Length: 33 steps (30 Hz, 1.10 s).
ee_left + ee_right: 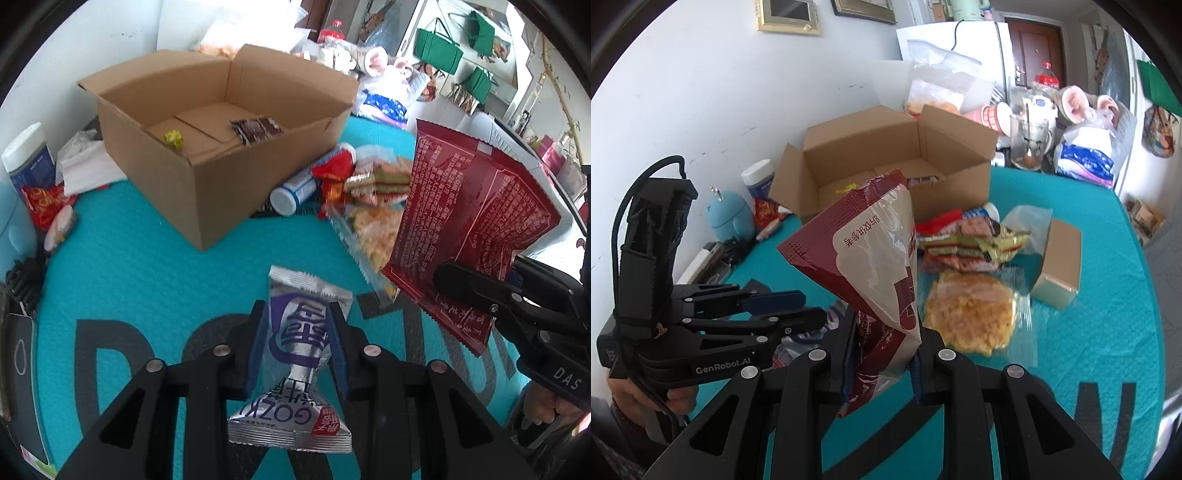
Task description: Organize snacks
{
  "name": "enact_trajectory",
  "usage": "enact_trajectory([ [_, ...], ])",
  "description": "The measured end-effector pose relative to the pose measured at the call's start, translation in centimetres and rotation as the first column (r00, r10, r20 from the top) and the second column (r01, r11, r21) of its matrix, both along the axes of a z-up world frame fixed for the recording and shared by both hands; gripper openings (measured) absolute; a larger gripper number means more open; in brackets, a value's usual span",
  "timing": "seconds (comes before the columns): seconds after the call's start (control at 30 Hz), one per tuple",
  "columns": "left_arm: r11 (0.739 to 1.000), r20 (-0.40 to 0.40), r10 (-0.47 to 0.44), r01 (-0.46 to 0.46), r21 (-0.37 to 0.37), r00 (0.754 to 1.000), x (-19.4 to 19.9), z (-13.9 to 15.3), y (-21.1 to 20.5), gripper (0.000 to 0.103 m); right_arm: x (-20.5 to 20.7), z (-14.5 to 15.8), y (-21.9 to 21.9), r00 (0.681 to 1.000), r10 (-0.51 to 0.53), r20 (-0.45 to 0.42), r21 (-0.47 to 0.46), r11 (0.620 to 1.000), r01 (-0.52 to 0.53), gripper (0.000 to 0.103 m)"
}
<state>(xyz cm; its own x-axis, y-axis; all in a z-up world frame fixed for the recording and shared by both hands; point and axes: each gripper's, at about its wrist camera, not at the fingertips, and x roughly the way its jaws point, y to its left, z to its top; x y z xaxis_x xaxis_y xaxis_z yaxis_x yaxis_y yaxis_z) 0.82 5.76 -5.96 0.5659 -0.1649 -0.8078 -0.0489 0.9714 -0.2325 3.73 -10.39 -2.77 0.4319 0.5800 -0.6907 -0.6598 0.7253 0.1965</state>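
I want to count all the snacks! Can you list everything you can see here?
box: 1, brown cardboard, open, back of the mat
silver packet: 1, silver and purple, in left gripper
red packet: 1, dark red, in right gripper
dark sachet: 1, brown, inside box
yellow sweet: 1, inside box
snack pile: several, mixed colours, right of box
yellow crisps bag: 1, clear, on mat
small box: 1, tan, right of pile
mat: 1, teal
left gripper: 1, black, shut
right gripper: 1, black, shut
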Motion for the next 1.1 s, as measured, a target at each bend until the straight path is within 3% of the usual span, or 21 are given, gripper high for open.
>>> enact_trajectory([
  [0.13,1.0,0.001,-0.019,0.019,0.014,1.0,-0.1,-0.2,-0.5,0.032,-0.1,-1.2,-0.4,0.999,-0.011,-0.038,-0.01,1.0,0.011,0.023],
  [0.2,0.998,-0.002,-0.03,0.03,0.058,1.0,-0.1,-0.2,-1.1,0.041,-0.2,-1.6,-0.6,0.999,-0.011,-0.053,-0.006,1.0,0.011,0.023],
  [0.27,0.994,-0.053,-0.029,0.034,0.107,0.998,0.3,-0.9,-1.6,0.055,-0.3,-1.9,-0.9,0.998,-0.008,-0.064,0.007,1.0,0.009,0.023],
  [0.37,0.995,-0.121,-0.035,0.046,0.087,0.992,0.7,-2.6,-1.9,0.055,-0.7,-2.0,-1.1,0.998,-0.009,-0.061,0.009,1.0,0.01,0.023],
  [0.4,0.993,-0.093,-0.035,0.045,0.111,0.995,0.5,-2.4,-2.1,0.056,-0.8,-2.1,-1.1,0.998,-0.008,-0.059,0.01,1.0,0.009,0.023],
  [0.6,0.982,-0.067,-0.029,0.04,0.184,0.997,0.2,-2.8,-2.8,0.056,-1.1,-2.8,-1.2,0.998,0.004,-0.066,0.006,1.0,-0.003,0.023],
  [0.73,0.981,-0.032,-0.021,0.027,0.19,0.999,-0.5,-2.6,-2.9,0.039,-1.1,-3.4,-1.5,0.997,0.002,-0.081,0.018,1.0,-0.001,0.023],
  [0.87,0.994,-0.002,-0.005,0.005,0.111,1.0,-0.7,-2.1,-1.9,0.033,-1.4,-3.6,-1.7,0.997,0.005,-0.082,0.027,1.0,-0.003,0.023],
  [1.1,0.99,0.073,-0.002,-0.009,0.141,0.997,-1.0,0.6,-1.7,0.033,-1.5,-3.1,-1.4,0.997,0.029,-0.076,0.038,0.999,-0.026,0.023],
])
